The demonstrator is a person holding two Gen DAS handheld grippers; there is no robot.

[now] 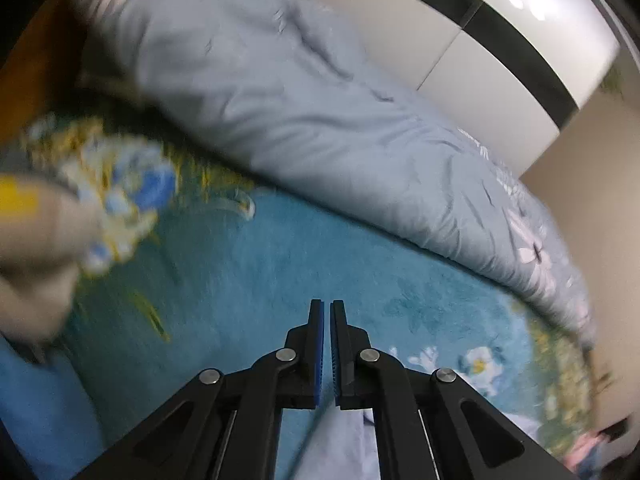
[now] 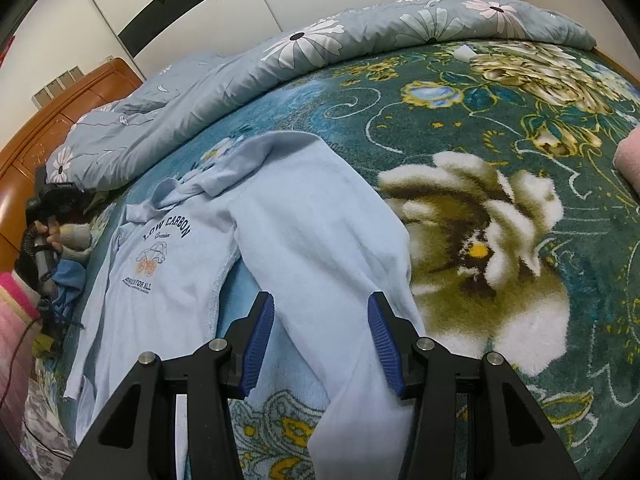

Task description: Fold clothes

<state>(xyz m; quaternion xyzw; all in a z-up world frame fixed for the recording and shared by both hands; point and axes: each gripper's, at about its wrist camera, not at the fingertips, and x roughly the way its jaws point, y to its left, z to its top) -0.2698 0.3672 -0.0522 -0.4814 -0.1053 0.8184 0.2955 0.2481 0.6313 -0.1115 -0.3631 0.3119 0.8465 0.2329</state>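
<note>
A light blue sweatshirt [image 2: 168, 264] with "LOW CARBON" print lies on the floral blanket [image 2: 500, 208], one sleeve [image 2: 320, 240] spread toward me. My right gripper [image 2: 320, 312] is open and empty, its jaws wide apart just above the sleeve. My left gripper [image 1: 326, 312] is shut with nothing between its blue pads [image 1: 318, 360], above the teal blanket [image 1: 280, 260]. A strip of pale fabric [image 1: 344, 444] shows under the left gripper. The left gripper also shows far left in the right wrist view [image 2: 48, 216], held in a hand.
A grey-blue flowered duvet [image 2: 280, 60] is bunched along the far side of the bed [image 1: 320, 120]. A wooden headboard [image 2: 52, 128] stands at left. A pink folded cloth [image 2: 630, 160] lies at the right edge. A blurred sleeve and arm [image 1: 36, 240] cross the left wrist view.
</note>
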